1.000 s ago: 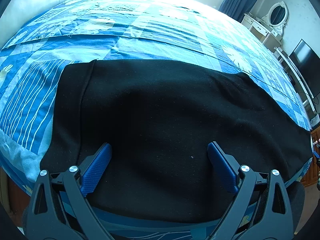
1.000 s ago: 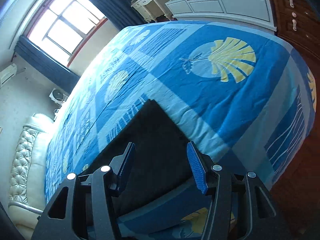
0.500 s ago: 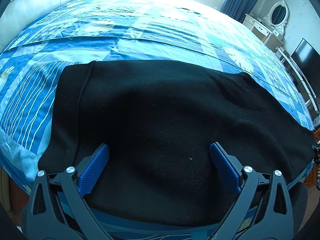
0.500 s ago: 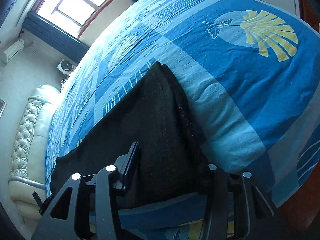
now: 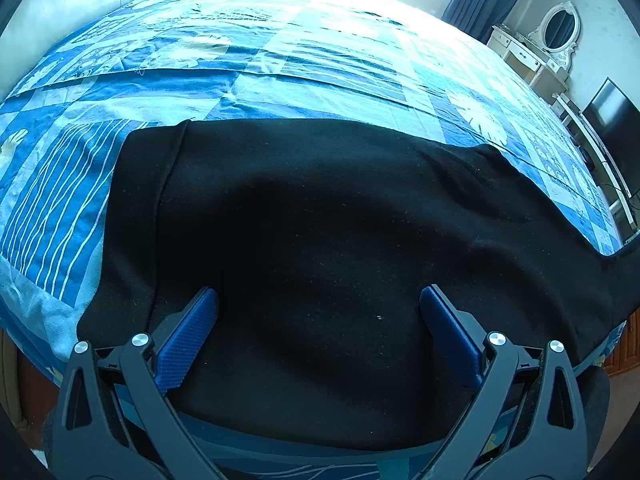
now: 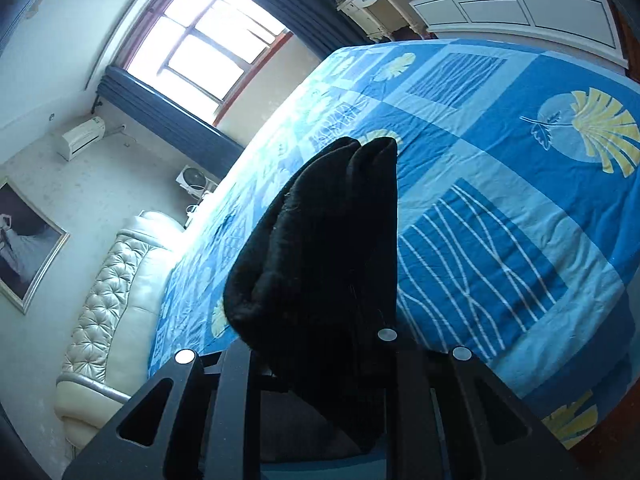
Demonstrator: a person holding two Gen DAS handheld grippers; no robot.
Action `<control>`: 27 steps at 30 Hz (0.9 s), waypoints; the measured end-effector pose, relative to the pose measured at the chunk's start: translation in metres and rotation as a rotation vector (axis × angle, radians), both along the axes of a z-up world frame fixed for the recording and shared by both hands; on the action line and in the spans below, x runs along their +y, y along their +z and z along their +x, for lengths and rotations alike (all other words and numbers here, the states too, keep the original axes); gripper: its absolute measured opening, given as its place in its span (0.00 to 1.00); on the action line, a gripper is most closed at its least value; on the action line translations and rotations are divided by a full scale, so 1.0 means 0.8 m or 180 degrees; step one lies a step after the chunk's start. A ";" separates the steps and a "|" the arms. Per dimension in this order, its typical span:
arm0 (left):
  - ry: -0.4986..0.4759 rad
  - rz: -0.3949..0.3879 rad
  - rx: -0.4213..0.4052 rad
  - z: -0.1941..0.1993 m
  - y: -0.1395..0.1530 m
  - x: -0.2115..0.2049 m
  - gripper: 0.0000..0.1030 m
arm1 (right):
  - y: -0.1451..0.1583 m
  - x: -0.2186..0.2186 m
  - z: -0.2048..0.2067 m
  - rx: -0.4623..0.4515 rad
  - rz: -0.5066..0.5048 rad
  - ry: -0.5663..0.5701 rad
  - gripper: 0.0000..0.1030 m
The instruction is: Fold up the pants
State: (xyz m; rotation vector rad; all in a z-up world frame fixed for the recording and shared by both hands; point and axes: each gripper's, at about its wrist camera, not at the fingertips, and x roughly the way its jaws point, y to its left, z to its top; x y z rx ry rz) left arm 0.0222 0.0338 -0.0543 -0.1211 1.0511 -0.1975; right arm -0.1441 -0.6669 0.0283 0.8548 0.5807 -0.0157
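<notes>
Black fabric covers most of the left wrist view: the pants (image 5: 320,220) lie spread flat across the near edge of the bed (image 5: 280,60), on a blue patchwork bedspread (image 5: 60,200) with white wavy stripes and leaf prints. The waistband end lies to the left, its seam running down the cloth. Toward the far right the fabric lifts off the bedspread and rises out of view. The left tongs (image 5: 319,308) hover over the middle of the pants with the blue pads (image 5: 188,336) spread wide, gripping nothing.

In the right wrist view, the right tongs (image 6: 320,344) are closed tight on a bunched end of the pants (image 6: 320,248), which stands up in thick folds between the black arms and hides the pads. Beyond it stretches the bedspread (image 6: 520,200), with a tufted cream headboard (image 6: 116,300), a window (image 6: 200,40) with dark blue curtains, and white cabinets (image 6: 500,4) at the room's edges.
</notes>
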 end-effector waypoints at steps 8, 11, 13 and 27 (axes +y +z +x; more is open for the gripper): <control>0.0092 -0.0036 0.0051 -0.001 0.009 0.003 0.97 | 0.031 0.152 0.074 -0.0054 -0.0313 0.0761 0.19; 0.0144 -0.0032 0.0058 -0.003 0.012 0.002 0.97 | 0.007 0.210 0.096 0.0107 -0.0416 0.1010 0.19; 0.0145 -0.0023 0.0059 -0.004 0.015 0.000 0.97 | -0.012 0.243 0.110 0.0196 -0.0404 0.1159 0.19; 0.0082 0.0078 0.0053 -0.010 0.017 -0.016 0.97 | -0.100 0.407 0.147 0.0875 -0.1524 0.1823 0.19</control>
